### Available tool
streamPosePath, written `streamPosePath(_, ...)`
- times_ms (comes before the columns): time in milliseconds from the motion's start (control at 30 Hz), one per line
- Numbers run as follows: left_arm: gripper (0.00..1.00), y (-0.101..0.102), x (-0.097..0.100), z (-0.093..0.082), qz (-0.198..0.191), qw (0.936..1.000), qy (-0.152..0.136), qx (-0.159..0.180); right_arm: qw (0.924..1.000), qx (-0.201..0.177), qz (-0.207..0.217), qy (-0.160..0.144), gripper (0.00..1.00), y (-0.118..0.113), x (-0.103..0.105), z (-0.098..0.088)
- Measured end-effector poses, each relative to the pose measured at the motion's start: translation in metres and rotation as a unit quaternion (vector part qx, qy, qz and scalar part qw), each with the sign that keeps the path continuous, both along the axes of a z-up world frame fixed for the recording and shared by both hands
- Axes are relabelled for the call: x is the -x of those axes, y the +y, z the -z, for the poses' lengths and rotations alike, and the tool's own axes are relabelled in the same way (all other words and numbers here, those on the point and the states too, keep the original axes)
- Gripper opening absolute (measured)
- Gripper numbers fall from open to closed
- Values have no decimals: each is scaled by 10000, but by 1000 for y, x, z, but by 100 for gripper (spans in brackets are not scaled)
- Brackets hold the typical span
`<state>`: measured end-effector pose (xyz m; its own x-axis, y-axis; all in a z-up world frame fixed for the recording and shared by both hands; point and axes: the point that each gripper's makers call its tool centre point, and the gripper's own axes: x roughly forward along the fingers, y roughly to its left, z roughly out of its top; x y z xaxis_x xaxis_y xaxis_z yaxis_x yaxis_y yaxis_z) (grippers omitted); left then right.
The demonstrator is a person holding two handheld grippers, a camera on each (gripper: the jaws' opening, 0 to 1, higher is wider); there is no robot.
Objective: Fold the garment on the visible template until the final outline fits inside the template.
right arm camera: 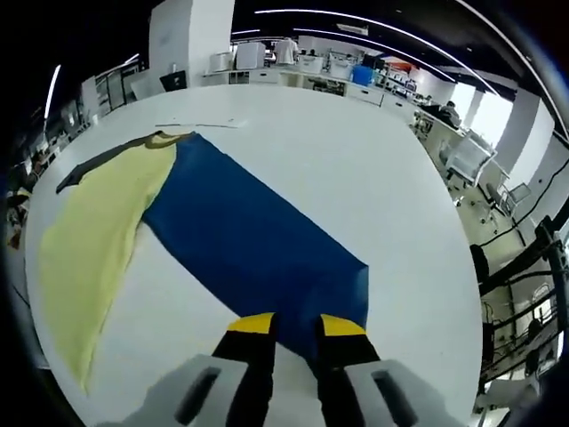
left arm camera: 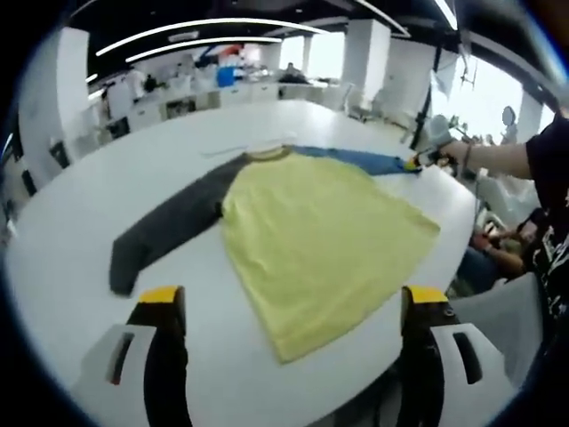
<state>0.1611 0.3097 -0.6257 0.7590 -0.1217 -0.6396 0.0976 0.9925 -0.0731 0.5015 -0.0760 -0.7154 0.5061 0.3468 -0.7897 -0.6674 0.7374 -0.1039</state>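
Garment point(left arm camera: 320, 240), yellow body with a grey sleeve point(left arm camera: 164, 227) and a blue sleeve point(right arm camera: 249, 236), spread flat on the white table point(left arm camera: 107, 178); left claw point(left arm camera: 293, 311) wide open above the near edge; right claw point(right arm camera: 298, 327) clamped on the blue sleeve's cuff.
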Motion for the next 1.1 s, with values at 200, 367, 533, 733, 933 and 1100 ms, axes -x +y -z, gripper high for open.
streamPosePath(200,96,0,0,-1,33,10000,-7,-8,9999,104,-49,108,7,-3,-1,7)
streamPosePath(367,96,3,0,-1,10,10000,-9,-33,9999,117,13,101,2,-6,-5,7)
streamPosePath(533,95,3,1,0,-2,10000,16,-29,9998,207,24,78,0,-8,-7,7)
streamPosePath(733,94,2,0,-2,21,10000,-1,-27,9997,232,60,83,0,-7,-8,1)
streamPosePath(933,95,0,0,-3,55,10000,7,-55,9996,259,97,5,0,-4,-13,-12)
streamPosePath(1100,95,2,-1,-4,68,10000,-27,-51,9997,243,7,44,0,6,-13,-18)
